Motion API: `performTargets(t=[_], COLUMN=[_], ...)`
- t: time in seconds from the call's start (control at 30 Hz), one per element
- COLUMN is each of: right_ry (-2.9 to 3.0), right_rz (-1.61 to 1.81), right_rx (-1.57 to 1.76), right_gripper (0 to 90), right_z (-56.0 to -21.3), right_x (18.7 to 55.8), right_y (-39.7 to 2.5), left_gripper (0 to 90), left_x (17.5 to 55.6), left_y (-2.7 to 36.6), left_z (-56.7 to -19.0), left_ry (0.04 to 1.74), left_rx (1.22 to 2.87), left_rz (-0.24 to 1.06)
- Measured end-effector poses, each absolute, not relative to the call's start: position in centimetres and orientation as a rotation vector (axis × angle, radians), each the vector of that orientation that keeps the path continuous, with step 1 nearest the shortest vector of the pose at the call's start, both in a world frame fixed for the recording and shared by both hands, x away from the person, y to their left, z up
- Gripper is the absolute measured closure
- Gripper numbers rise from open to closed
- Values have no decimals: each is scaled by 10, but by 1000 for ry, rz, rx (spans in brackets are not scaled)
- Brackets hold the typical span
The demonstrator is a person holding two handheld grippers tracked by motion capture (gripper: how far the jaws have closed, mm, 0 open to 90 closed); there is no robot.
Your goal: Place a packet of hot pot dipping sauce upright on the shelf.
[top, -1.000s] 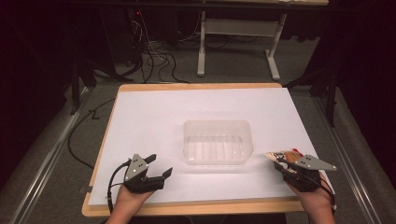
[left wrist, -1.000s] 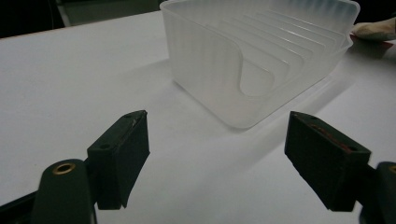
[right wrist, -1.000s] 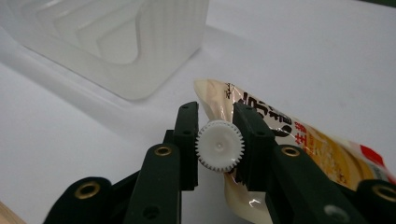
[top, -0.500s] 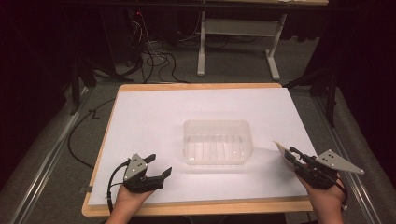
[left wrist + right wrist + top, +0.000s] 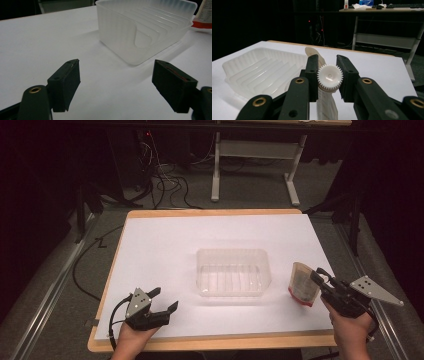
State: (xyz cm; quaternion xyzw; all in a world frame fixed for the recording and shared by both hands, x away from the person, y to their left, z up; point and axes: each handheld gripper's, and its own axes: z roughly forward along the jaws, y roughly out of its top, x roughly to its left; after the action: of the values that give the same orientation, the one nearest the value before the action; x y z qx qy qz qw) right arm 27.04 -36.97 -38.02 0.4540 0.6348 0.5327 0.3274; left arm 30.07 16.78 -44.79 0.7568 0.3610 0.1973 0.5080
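Note:
A clear ribbed plastic tray sits in the middle of the white sheet; its wall rises in the left gripper view and it lies at the left in the right gripper view. To its right a beige spouted pouch with a red bottom band stands upright. My right gripper is shut on its white ridged cap, jaws either side. My left gripper rests open near the front left edge, nothing between its jaws. The pouch peeks out behind the tray.
The white sheet covers a wooden table whose front edge is near both hands. On the floor behind are a white desk frame and loose cables. A cable loops at the table's left.
My right gripper has shifted a little to the right and turned, and the pouch, which lay low by the hand, now stands upright beside the tray. The left gripper has stayed put.

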Motion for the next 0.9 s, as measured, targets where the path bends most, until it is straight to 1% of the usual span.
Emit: performTargets(t=[0.4, 0.57, 0.9], right_ry=[1593, 1608, 1572], right_rz=[1449, 1454, 1476], right_rx=[1189, 1205, 1251], right_gripper=[739, 741, 734], right_z=[-381, -392, -406], right_x=[289, 306, 302], right_y=[-373, -371, -383], left_gripper=[234, 235, 236], left_x=[287, 283, 285], left_y=[186, 189, 184], left_z=[-447, -447, -445], left_ry=[914, 916, 893], left_rx=[1803, 1801, 1803], left_rz=[512, 519, 510])
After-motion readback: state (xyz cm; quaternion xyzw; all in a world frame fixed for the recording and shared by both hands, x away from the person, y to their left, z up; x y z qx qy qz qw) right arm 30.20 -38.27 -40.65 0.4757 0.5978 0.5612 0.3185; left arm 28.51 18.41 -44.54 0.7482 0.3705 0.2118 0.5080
